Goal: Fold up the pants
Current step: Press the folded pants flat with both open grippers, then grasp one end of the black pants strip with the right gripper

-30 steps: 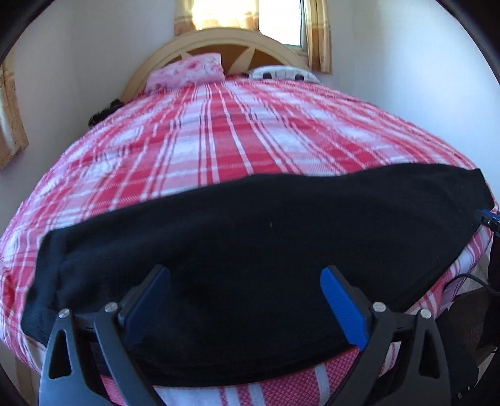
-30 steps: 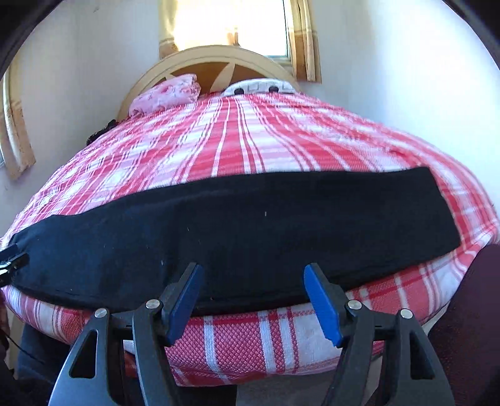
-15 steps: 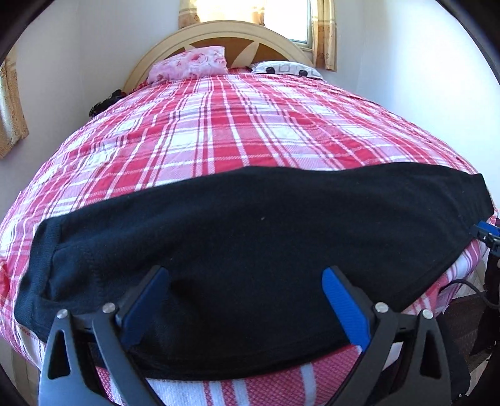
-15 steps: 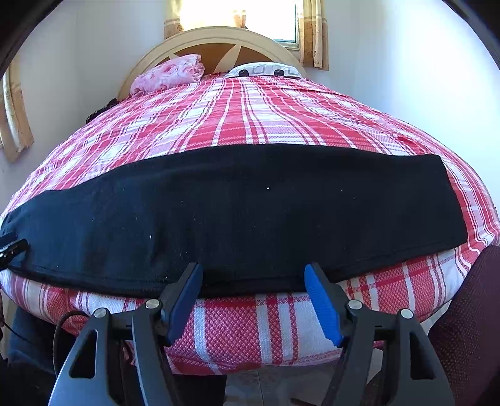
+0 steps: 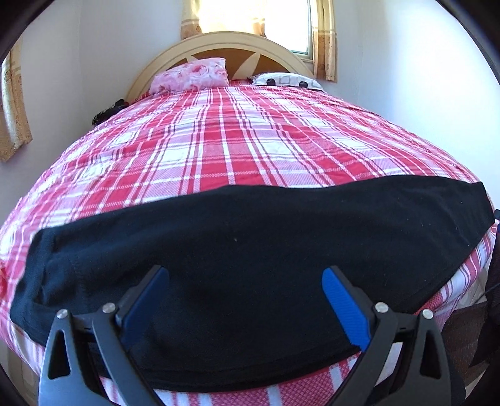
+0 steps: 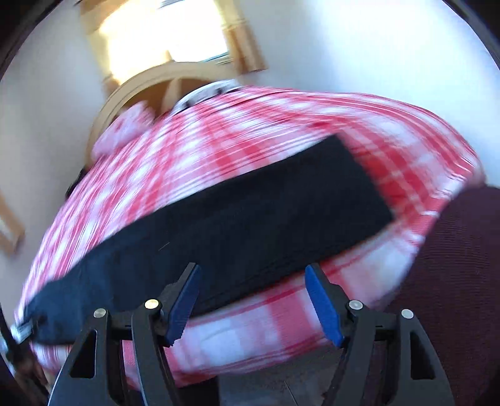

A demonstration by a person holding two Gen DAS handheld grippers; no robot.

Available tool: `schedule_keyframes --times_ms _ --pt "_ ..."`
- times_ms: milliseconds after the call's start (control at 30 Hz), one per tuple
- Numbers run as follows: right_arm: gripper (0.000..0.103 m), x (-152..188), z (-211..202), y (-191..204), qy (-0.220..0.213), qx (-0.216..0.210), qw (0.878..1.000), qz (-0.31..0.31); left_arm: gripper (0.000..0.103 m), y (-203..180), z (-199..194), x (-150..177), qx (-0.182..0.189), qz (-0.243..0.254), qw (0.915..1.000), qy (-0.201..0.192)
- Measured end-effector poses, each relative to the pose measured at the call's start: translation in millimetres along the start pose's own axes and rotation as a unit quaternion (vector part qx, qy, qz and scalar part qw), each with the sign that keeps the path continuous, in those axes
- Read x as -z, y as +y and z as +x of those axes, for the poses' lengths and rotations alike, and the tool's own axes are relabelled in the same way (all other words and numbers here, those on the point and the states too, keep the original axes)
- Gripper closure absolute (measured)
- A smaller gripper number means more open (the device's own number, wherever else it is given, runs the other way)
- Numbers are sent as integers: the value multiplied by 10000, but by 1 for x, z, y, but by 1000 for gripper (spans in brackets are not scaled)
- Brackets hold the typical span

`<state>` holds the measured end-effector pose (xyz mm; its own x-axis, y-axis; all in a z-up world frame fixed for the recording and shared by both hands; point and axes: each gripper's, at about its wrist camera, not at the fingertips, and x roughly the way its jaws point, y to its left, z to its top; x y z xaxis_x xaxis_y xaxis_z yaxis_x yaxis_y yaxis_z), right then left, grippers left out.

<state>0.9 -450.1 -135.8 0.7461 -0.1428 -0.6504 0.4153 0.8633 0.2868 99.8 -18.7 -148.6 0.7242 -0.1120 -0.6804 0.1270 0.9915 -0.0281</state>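
Across the near edge of a bed [image 5: 250, 150] with a red-and-white plaid cover lie black pants [image 5: 250, 250], folded lengthwise into one long flat band. The left gripper [image 5: 243, 299] and right gripper [image 6: 251, 299] hover over that edge, jaws spread, holding nothing. The right view is blurred.

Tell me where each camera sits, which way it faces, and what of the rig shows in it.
Left wrist: on the left gripper, looking forward and down across the black pants toward the headboard; its own two open blue-padded fingers show.
Right wrist: on the right gripper, tilted and motion-blurred, at the bed's near edge by the pants' right end; its open fingers show, with nothing between them.
Shared: pants, plaid bedspread, headboard, window.
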Motion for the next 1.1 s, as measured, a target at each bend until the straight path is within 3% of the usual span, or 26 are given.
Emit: schedule_keyframes --times_ms 200,367,867,967,1100 --pt "33 -26 -8 -74 -138 96 9951 972 1 -8 7 6 -80 148 9999 36" --pt "33 -36 3 -104 -26 46 9915 1302 0 -7 8 8 -87 94 9999 10" --pt "35 -55 50 -123 238 -145 9925 1193 0 -7 10 10 -111 36 9999 -38" --pt "50 -55 50 -125 205 -514 9896 1330 0 -7 11 10 -125 4 9999 -61" --pt "50 -56 53 -121 231 -585 9903 1235 0 -7 12 10 -125 1 9999 -89"
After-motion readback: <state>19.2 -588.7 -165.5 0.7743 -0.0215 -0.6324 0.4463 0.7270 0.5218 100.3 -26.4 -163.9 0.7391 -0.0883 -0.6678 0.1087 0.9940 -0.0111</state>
